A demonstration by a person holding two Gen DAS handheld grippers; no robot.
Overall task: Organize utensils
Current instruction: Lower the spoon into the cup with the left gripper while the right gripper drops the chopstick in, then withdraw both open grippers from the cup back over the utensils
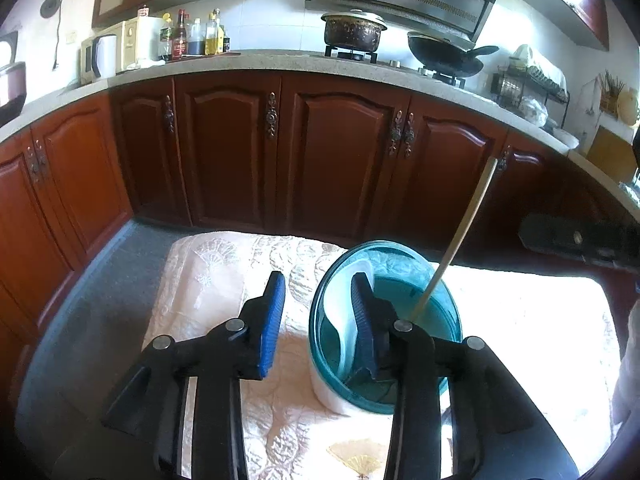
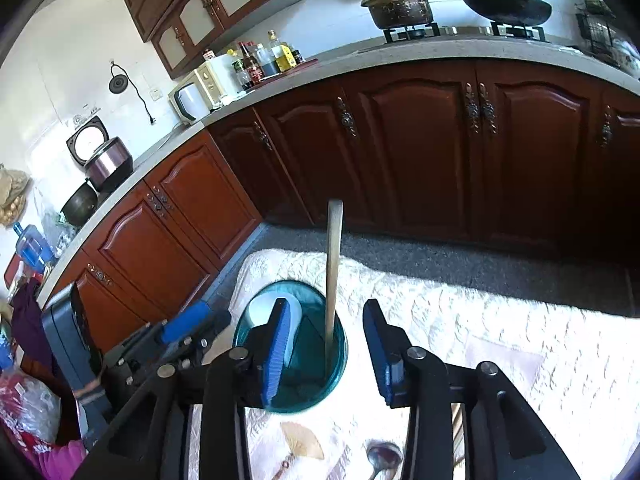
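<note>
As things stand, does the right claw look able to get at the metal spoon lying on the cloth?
Probably yes. The metal spoon lies bare on the cloth, just below the open right claw, with nothing covering it. The teal holder stands further ahead, out of the way.

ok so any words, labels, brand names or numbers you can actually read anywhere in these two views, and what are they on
None can be read.
Sauce and oil bottles on the counter: labels show as colour patches only, too small and blurred.
Microwave: dial panel shows no legible marks.
Red bag at the left edge of the right wrist view: white print, too blurred to read.
Teal utensil holder: no lettering visible.
</note>
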